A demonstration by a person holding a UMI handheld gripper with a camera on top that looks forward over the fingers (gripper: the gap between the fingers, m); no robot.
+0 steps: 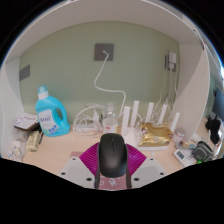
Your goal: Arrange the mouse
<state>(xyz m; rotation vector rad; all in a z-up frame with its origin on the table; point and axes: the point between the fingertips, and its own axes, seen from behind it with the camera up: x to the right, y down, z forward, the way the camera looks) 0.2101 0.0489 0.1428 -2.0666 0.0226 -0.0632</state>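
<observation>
Pale green wall (70, 60) and a cluttered light table (60, 160) fill the background. My tongs (112, 172) hold the black mouse (113, 153), both pink pads pressing its sides. Its long axis runs straight ahead along my fingers, nose pointing away. From the mouse, a blue detergent bottle (52, 112) stands well off to the left.

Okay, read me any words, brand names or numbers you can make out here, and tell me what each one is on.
No text can be read.
Blue bottle: has a label, print too small to read.
Mouse, between the jaws: no visible marking.
Wall plate: plain, no lettering seen.
</observation>
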